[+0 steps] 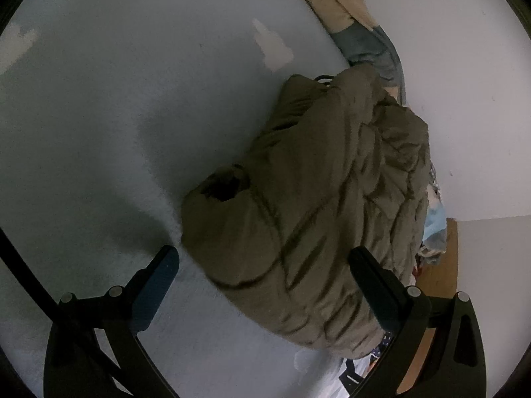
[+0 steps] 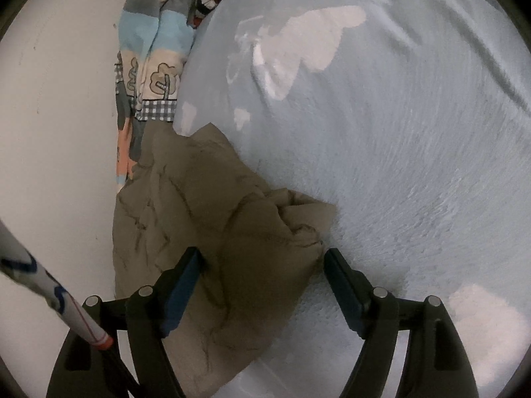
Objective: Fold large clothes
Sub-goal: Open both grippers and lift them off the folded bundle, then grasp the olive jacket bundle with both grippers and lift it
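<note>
So both tools are seen spread wide with nothing gripped. The left gripper (image 1: 264,258) is held over the cuffed sleeve end of the bulky olive-brown quilted puffer jacket (image 1: 318,199), its right finger lying across the fabric, its left finger over bare sheet. The right gripper (image 2: 262,258) is set astride the jacket's flat pointed corner (image 2: 308,229), cloth between the pads but not pinched. The jacket is bunched along the wall-side edge of the pale blue fuzzy bed sheet (image 2: 398,165), beside a patchwork cartoon-print blanket (image 2: 156,66). Its long axis seems to run along that edge, away from both tools. Neither hand can be called nearer; each probably just needs lowering and closing.
</note>
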Demonstrator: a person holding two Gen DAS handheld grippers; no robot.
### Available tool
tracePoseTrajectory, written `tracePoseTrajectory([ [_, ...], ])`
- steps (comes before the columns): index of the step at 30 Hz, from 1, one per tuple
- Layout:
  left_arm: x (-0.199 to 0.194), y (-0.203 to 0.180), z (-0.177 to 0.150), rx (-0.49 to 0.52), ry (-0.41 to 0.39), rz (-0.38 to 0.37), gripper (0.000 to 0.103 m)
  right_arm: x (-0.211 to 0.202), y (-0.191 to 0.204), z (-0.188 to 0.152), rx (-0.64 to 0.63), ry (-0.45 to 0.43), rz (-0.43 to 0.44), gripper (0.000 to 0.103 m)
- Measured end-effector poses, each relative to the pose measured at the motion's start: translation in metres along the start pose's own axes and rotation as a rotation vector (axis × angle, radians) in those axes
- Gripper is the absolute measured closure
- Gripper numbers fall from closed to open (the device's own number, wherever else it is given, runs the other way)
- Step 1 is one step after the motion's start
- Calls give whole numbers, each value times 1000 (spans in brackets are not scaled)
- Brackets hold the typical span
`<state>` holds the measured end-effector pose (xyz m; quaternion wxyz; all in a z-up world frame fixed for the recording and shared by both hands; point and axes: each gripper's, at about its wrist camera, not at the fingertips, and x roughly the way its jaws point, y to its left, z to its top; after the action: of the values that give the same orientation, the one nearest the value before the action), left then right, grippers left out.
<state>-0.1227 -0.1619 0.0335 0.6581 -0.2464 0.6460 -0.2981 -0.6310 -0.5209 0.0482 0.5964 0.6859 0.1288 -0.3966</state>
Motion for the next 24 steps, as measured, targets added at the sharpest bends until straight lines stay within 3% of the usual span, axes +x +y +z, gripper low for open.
tracePoseTrajectory([
  [5, 10, -6, 3, -2, -32, -4, 0, 13, -4, 2, 29, -1, 36, 19],
  [7, 10, -18, 3, 41, -63, 17, 8, 17, -4, 4, 29, 1, 43, 19],
  [9, 8, -31, 1, 106, -83, 70, 18, 20, -3, 6, 20, 8, 51, 26],
  [11, 6, -49, -3, 202, -108, 143, 25, 19, -1, 8, -6, 6, 44, 46],
  [14, 4, -68, -10, 310, -144, 227, 31, 15, 16, 5, -122, -3, -6, 60],
  [20, 1, -101, -28, 509, -229, 358, 34, 3, 65, -20, -470, -73, -187, 67],
  [24, -10, -111, -37, 582, -269, 374, 38, -7, 86, -33, -622, -130, -229, 70],
])
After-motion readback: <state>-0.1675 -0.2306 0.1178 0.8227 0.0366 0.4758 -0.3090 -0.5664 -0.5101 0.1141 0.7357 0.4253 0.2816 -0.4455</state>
